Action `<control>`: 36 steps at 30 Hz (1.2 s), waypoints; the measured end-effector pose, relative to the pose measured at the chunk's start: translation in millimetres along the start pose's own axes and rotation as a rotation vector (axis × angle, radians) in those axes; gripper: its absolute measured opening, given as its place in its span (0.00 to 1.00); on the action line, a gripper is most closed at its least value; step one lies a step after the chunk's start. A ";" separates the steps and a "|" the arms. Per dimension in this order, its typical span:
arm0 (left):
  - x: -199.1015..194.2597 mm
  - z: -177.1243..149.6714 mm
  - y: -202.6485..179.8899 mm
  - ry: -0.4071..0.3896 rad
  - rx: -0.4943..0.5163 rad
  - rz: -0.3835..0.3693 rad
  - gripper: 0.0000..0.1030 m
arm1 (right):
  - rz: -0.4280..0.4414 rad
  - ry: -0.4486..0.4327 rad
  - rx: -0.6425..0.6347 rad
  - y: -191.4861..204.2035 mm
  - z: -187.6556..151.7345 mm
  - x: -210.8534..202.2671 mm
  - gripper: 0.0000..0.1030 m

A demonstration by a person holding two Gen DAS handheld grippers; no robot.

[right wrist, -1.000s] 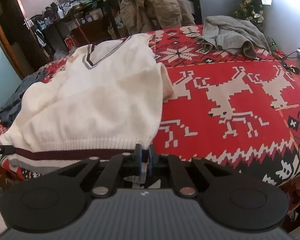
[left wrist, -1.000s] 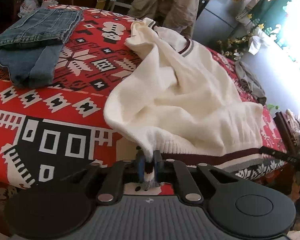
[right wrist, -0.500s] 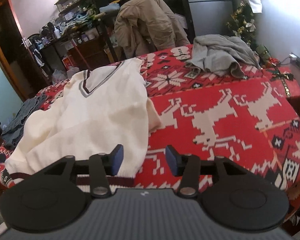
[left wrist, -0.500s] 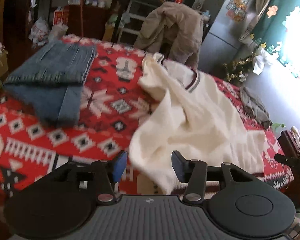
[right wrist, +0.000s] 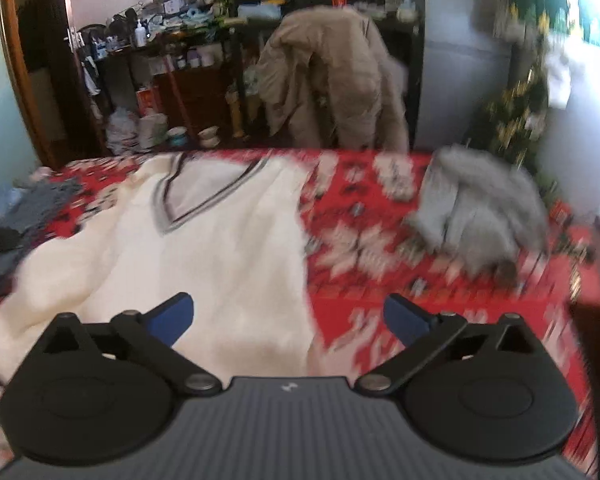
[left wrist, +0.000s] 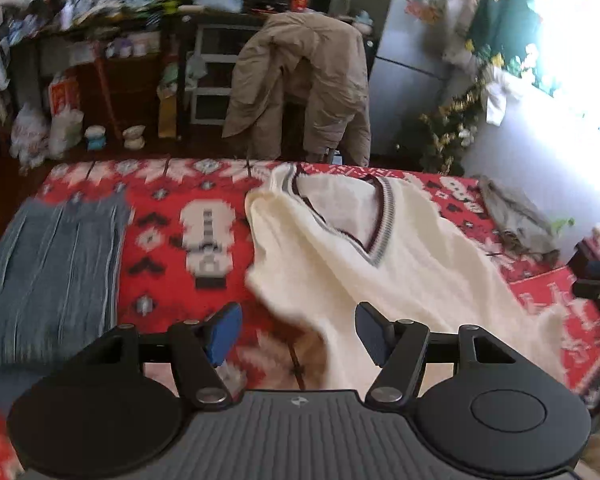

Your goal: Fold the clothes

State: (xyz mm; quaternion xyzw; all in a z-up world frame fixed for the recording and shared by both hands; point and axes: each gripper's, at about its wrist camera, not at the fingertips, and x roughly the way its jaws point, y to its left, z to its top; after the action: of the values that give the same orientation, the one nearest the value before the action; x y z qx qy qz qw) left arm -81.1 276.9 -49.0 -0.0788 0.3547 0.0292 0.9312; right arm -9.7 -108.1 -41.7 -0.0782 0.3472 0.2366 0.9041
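Folded jeans [left wrist: 56,264] lie at the left of the red patterned surface [left wrist: 204,240], and the cream V-neck sweater [left wrist: 384,272] is spread in the middle, collar away from me. My left gripper [left wrist: 296,334] and right gripper [right wrist: 288,320] hover over its near part, jaws wide apart, holding nothing. Crumpled grey garment [right wrist: 480,216] sits far right.

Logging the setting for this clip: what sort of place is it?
Likely a lived-in, cluttered home room. Clothes lie on a red patterned blanket, a beige padded jacket hangs over a chair, and crowded dark shelves of household items stand behind, beside a small decorated tree.
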 end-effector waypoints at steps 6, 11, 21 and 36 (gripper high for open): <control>59.6 40.0 5.4 0.008 0.070 0.013 0.60 | -0.023 0.094 -0.100 -2.5 54.7 53.8 0.99; 112.3 69.0 12.0 0.015 0.091 0.025 0.59 | 0.043 0.004 -0.109 -15.5 99.1 104.3 0.99; 179.4 99.1 17.7 0.075 0.168 0.016 0.38 | 0.135 0.100 -0.166 -18.8 155.9 239.0 0.36; 183.3 117.4 37.3 0.046 0.138 0.024 0.05 | 0.119 0.157 -0.224 -16.8 166.7 294.7 0.04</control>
State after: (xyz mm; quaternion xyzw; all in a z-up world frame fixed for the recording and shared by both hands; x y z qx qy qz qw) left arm 128.7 333.0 -89.2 -0.0105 0.3780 0.0141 0.9256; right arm 287.6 38.2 -113.5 -0.1762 0.3921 0.3204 0.8441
